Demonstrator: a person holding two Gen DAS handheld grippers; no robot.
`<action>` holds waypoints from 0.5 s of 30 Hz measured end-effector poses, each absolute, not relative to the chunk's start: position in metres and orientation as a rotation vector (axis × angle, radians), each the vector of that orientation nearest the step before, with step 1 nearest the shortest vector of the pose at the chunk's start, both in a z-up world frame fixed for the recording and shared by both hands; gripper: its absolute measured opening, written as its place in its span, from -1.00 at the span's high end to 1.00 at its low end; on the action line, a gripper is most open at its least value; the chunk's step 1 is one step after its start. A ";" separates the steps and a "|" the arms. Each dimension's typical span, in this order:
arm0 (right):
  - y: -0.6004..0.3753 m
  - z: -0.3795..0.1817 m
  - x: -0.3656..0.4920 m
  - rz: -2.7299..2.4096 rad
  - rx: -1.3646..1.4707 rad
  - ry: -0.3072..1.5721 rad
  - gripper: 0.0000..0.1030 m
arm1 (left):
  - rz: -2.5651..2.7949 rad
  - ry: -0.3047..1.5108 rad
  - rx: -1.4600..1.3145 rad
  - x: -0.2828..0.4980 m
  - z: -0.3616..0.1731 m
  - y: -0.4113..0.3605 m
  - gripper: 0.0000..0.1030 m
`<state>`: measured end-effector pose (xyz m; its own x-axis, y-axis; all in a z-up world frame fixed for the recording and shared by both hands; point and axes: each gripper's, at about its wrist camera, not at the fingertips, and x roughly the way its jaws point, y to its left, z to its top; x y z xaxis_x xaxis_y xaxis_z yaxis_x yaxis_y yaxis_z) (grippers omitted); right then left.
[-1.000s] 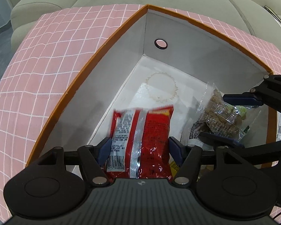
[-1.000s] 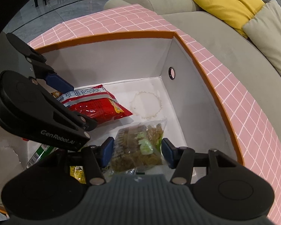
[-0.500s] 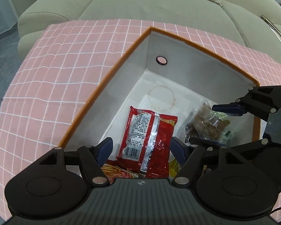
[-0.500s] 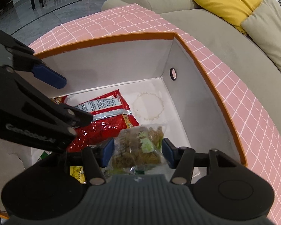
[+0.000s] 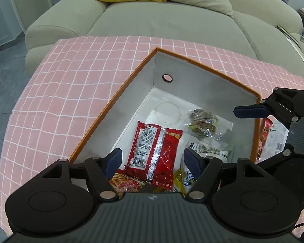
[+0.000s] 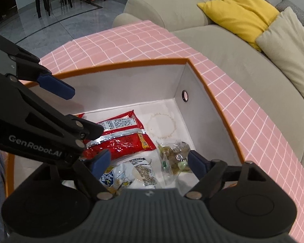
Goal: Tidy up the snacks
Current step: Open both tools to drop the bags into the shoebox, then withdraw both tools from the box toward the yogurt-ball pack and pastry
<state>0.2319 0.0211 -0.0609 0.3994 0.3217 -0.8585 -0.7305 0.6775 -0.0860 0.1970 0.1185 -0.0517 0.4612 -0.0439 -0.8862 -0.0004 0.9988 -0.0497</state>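
Status: several snacks sit inside the orange-rimmed cardboard box with white inner walls [image 5: 192,85] on the pink-checked tablecloth over the table [image 5: 71,93].

- Red foil snack packet with silver seam [image 5: 155,151] lies flat on the box floor, printed back up, resting partly on an orange-patterned packet [image 5: 121,180] at the near edge.
- Clear bag of brown nuggets with a green label [image 6: 173,156] lies on the floor near the right wall.
- White-and-blue printed packet [image 6: 129,174] lies beside it, near edge.

Left gripper [image 5: 152,161]: released, nothing between the fingers, hovering above the red packet, no contact. Right gripper [image 6: 149,162]: jaws opening, pads clear of the clear bag, which sits on the box floor below, not held.

Left to do: at least one more red-and-white packet [image 5: 270,135] is visible outside the box, past its right wall. I'd judge the job partway done; the rest of the table is out of view, so I can't count the remainder.
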 end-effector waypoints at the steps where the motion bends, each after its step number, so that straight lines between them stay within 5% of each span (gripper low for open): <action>1: 0.020 -0.058 0.230 0.700 -0.497 0.936 -0.58 | -0.027 1.085 -0.041 0.195 -0.049 0.117 -0.59; 15: -0.015 -0.016 0.189 0.678 -0.406 0.858 -0.70 | -0.026 1.012 -0.033 0.158 -0.016 0.100 -0.59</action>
<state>0.1895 -0.0155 -0.0160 0.4668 0.3788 -0.7991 -0.6895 0.7217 -0.0606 0.1581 0.1004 -0.0158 0.5296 -0.0373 -0.8474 0.0067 0.9992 -0.0399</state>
